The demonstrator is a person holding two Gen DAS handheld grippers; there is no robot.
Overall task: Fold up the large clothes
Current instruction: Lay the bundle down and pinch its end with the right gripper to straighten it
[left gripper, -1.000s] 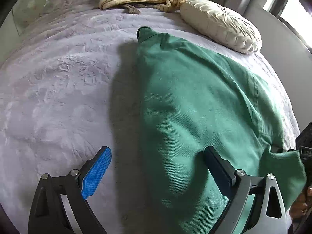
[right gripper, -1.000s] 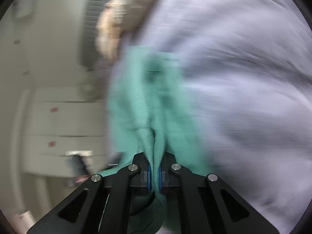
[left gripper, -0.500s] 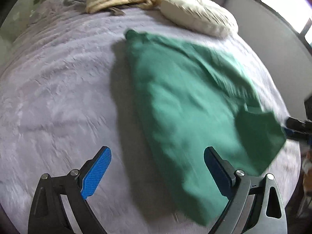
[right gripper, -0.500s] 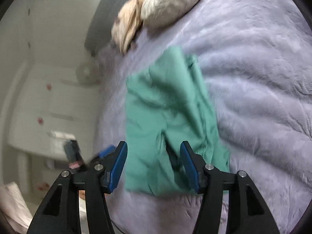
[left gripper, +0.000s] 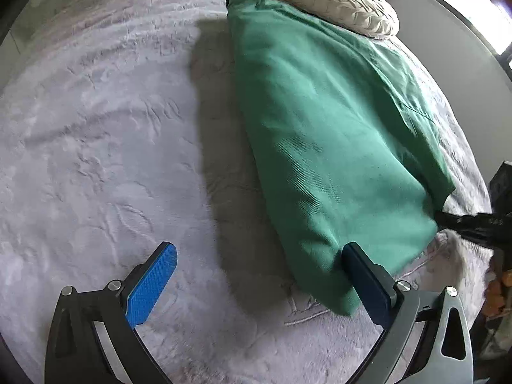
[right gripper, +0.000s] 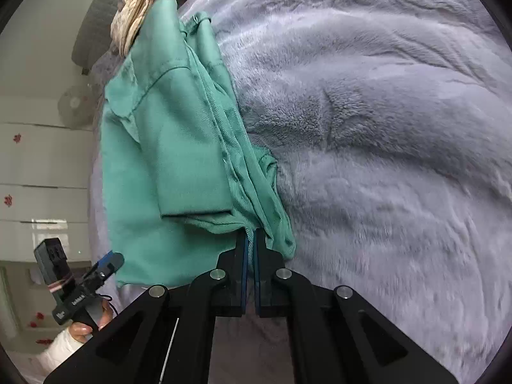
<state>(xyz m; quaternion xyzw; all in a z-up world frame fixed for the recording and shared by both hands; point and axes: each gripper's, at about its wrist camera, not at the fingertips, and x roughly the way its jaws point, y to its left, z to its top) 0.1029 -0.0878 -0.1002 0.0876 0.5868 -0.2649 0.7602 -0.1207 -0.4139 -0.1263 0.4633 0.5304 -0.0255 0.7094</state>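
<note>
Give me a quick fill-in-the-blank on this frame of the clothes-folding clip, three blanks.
1. The garment lying on the plush bedspread is ___ in colour.
2. A cream, pleated ___ rests by the garment's far end.
3. In the right wrist view, one ___ is folded across the garment's body.

Missing words: green; pillow; sleeve.
</note>
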